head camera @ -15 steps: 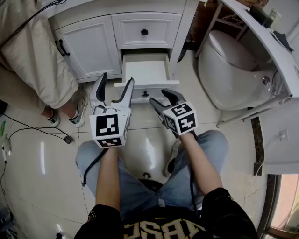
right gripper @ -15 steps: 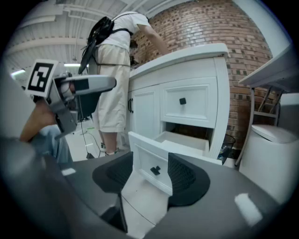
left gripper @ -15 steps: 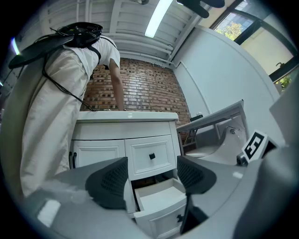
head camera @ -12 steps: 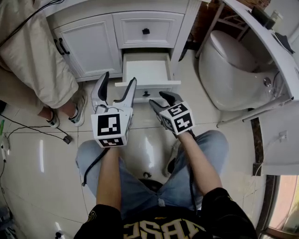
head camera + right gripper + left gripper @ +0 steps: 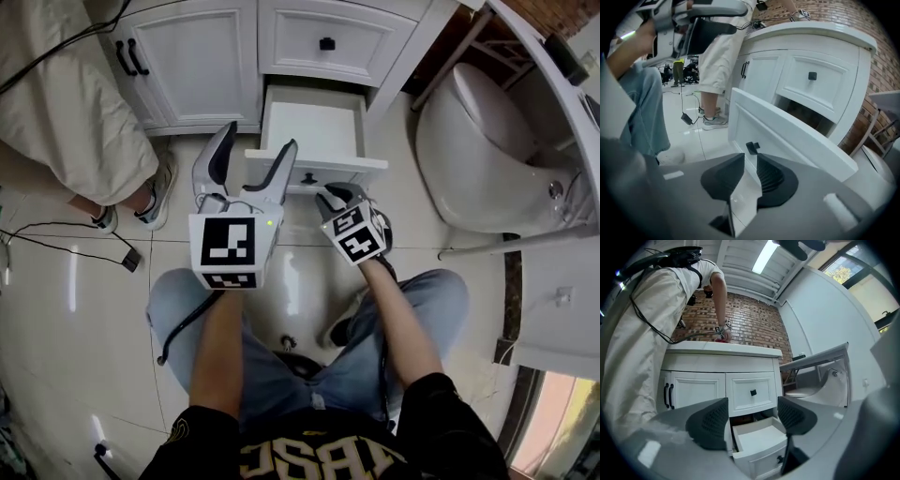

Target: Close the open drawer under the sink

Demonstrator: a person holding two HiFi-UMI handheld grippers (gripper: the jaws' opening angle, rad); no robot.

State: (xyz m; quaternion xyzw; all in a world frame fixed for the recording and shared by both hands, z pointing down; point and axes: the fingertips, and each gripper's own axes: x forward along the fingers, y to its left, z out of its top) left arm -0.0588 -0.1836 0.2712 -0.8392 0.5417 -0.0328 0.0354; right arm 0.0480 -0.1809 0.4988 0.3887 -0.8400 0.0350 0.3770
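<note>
White drawer (image 5: 314, 131), black knob (image 5: 752, 147), red-brown brick wall (image 5: 750, 326).

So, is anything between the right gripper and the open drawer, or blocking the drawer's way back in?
Nothing visible. The right gripper sits close to the drawer, near its knob, with bare front panel ahead. The drawer looks empty; nothing shows in the opening behind it.

A bathroom: white vanity cabinet (image 5: 187, 56), toilet (image 5: 469, 141) beside it, glossy tiled floor (image 5: 75, 328).
</note>
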